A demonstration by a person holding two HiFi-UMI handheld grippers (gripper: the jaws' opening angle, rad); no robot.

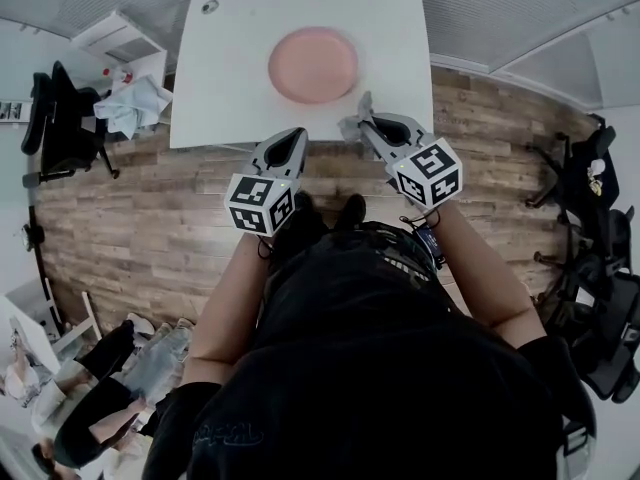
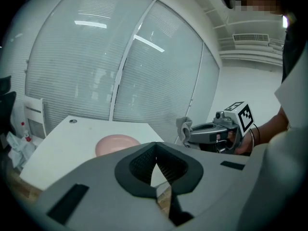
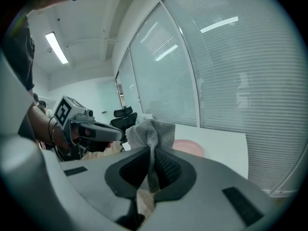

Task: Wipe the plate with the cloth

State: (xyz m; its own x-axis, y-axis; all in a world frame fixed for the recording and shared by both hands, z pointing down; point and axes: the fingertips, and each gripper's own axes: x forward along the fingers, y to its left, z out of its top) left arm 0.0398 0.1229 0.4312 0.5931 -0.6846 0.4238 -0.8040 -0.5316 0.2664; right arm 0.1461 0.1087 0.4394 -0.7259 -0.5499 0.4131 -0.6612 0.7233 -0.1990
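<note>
Mat'l/finish: cloth (image 3: 153, 129) is grey woven fabric, coarse waffle texture, matt. plate (image 1: 313, 64): pink, smooth, low sheen; mat'l not discernible. table (image 1: 230, 78): white top, smooth, matt. floor (image 1: 150, 218): wood-look planks w/ visible grain, satin. left gripper (image 2: 155, 150) & right gripper (image 3: 153, 150): grey plastic shells, smooth, matt. pads (image 2: 140, 163): black, finely ribbed, rubber-like. marker cubes (image 1: 260, 203): matt b/w print.

Head view looks steeply down; both gripper views share the plate (image 2: 117, 144).
</note>
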